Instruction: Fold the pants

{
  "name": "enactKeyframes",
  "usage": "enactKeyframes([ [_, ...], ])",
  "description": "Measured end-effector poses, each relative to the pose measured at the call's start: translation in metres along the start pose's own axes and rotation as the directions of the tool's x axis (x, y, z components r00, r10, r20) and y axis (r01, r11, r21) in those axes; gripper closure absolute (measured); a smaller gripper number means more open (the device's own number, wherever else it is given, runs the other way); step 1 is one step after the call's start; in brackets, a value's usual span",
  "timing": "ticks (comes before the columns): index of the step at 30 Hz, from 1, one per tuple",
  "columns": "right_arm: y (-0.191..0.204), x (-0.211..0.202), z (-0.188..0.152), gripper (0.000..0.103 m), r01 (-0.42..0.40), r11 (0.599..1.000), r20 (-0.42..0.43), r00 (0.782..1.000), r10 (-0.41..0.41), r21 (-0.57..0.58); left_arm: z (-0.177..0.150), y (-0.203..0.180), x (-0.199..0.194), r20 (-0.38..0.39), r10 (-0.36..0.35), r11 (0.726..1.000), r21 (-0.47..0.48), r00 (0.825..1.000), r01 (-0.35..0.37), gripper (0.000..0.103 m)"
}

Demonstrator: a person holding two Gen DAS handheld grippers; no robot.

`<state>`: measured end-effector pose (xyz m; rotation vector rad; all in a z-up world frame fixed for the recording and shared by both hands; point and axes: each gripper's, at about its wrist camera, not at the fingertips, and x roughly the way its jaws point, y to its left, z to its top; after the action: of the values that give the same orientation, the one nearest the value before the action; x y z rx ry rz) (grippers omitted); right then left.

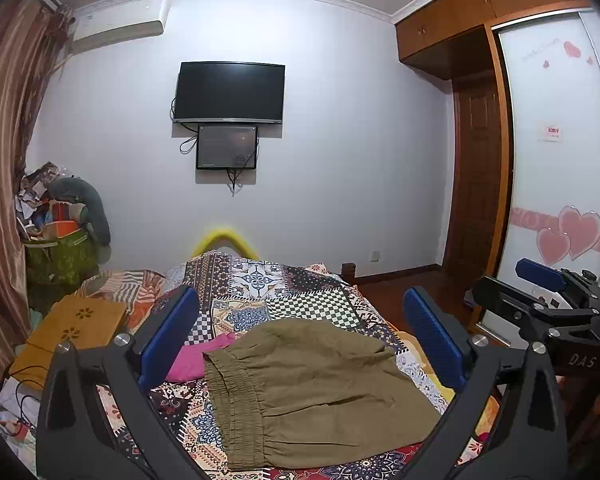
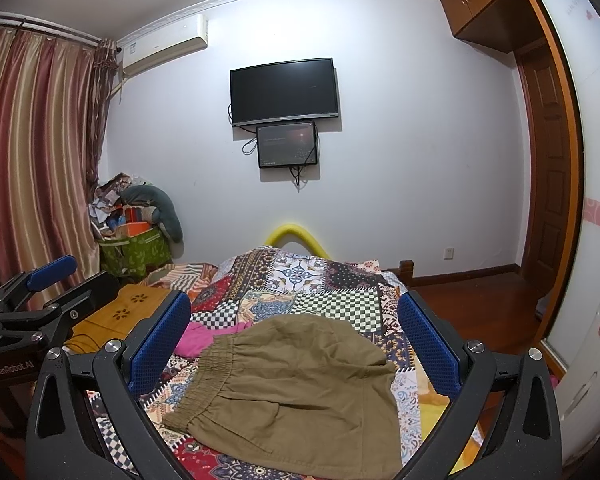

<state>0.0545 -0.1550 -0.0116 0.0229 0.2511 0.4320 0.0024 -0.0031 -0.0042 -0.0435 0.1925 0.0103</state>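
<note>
Olive-brown pants [image 1: 320,392] lie in a folded bundle on the patchwork bedspread [image 1: 300,296], elastic waistband to the left. They also show in the right wrist view [image 2: 300,392]. My left gripper [image 1: 300,336] is open and empty, held above the pants with its blue pads wide apart. My right gripper [image 2: 296,340] is open and empty too, above the same pants. The right gripper shows at the right edge of the left wrist view [image 1: 540,292], and the left gripper at the left edge of the right wrist view [image 2: 48,284].
A pink garment [image 1: 196,360] lies on the bed left of the pants. A wooden lap table [image 1: 76,328] sits at the bed's left side. A full green bag [image 1: 56,252] stands by the curtain. A wardrobe [image 1: 556,160] is on the right, a TV [image 1: 230,92] on the far wall.
</note>
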Motion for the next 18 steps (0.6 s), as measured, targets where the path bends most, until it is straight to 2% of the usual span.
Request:
enactKeyframes([
  [18,0.0008,-0.0001,-0.0003,0.000,0.000,1.000,-0.004,1.000,0.000,0.000,0.0032,-0.0024,0.0022,-0.002,0.004,1.000,-0.008,1.000,-0.004,0.000],
])
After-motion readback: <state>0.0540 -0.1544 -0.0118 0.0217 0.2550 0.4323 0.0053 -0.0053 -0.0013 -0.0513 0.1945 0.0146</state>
